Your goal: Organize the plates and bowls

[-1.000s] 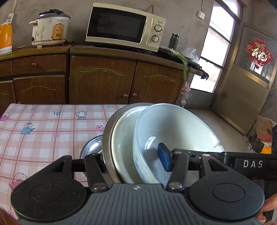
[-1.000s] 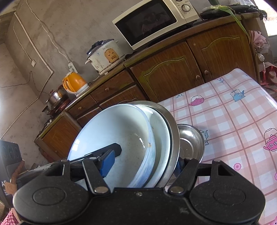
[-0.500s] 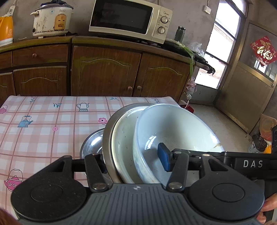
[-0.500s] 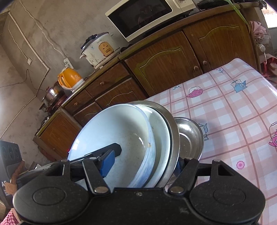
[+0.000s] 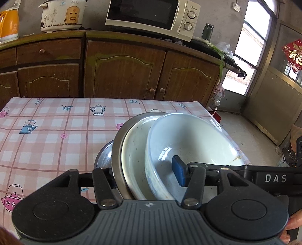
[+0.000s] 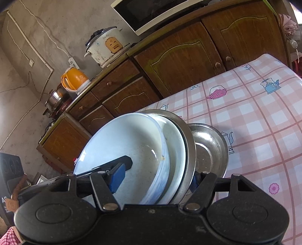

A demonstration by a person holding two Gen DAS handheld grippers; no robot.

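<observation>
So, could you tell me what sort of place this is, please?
Most likely a home kitchen: a microwave and rice cooker on wooden cabinets, beside a table with a teapot-patterned cloth.

Bare grey plaster wall [image 6: 56, 28], cracked, white cable run along it to socket. Brown wooden cabinets [image 5: 124, 67] along wall, arched door panels, round knobs, drawers at left end. On counter top: white microwave [image 5: 151, 15], stained white rice cooker [image 5: 60, 15], orange kettle [image 5: 8, 22], dark flask [image 5: 207, 31]; steel pot [image 6: 53, 98] at counter's far left end. Table with pink checked teapot-print cloth [image 5: 47, 132] in front of cabinets. Window [image 5: 251, 47] at right, bright daylight. Red paper decoration [image 5: 293, 53] on door glass. Grey concrete floor [image 5: 245, 135].
</observation>
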